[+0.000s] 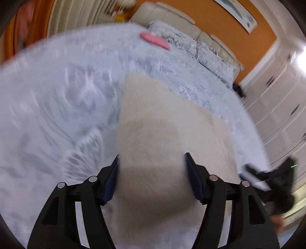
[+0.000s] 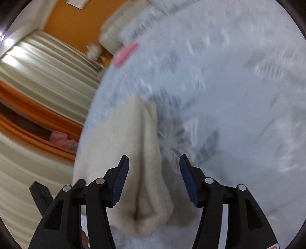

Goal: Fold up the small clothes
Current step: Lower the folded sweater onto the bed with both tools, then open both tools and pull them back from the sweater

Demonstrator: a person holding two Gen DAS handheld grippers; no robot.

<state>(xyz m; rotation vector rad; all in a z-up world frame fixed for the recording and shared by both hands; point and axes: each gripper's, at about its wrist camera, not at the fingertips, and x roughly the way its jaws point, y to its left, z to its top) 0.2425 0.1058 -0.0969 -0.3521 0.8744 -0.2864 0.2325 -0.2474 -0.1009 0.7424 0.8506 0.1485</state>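
A cream fuzzy garment (image 1: 162, 134) lies on a pale blue furry bedspread (image 1: 57, 95). My left gripper (image 1: 152, 159) is open just above the garment's near end, with its jaws wide on either side of the cloth. In the right wrist view the same garment (image 2: 137, 153) shows a lengthwise fold ridge. My right gripper (image 2: 154, 159) is open over its near right edge, not holding it. The right gripper also shows in the left wrist view (image 1: 275, 180) at the garment's right side. Both views are motion-blurred.
A pink folded item (image 1: 155, 40) lies far up the bed near blue-grey pillows (image 1: 191, 46) and a cream headboard (image 1: 172, 17). White cabinets (image 1: 277, 115) stand to the right of the bed. Cream and orange curtains (image 2: 38, 86) hang beyond the bed's other edge.
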